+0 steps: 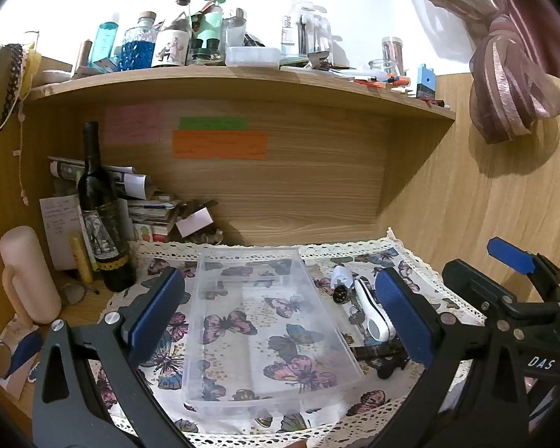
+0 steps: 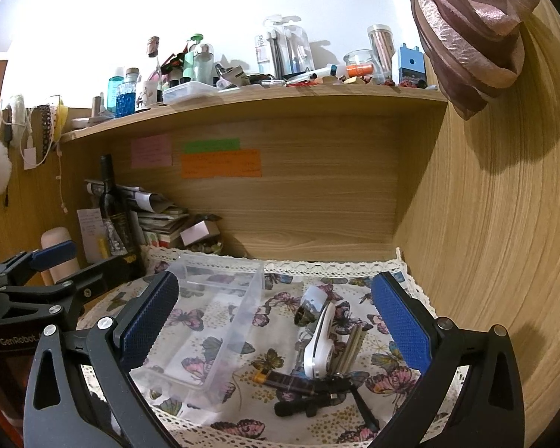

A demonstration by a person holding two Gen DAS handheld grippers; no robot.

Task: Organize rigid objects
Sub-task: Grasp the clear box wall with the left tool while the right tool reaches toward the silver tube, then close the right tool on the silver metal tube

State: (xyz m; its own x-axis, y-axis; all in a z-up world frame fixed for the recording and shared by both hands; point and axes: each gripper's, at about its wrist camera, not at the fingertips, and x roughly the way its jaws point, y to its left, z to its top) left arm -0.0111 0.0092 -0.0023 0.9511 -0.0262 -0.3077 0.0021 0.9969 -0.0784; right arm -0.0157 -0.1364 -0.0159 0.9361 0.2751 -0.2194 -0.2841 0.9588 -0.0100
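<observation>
our left gripper (image 1: 280, 321) hangs spread wide over the empty clear tray (image 1: 268, 321) while our right gripper (image 2: 276, 328), equally spread and holding nothing, frames the small pile of items (image 2: 321, 351) just beside the tray, probably ready to sort them in.

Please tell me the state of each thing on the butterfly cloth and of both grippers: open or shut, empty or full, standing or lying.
Left gripper: open, holds nothing.
Right gripper: open, holds nothing.
Clear plastic tray: no lid, empty, flat on the cloth.
White handheld device: lying beside the tray, not in it.
Keys: lying on the cloth, against the white device.
Dark wine bottle: standing upright, left of the cloth.
</observation>
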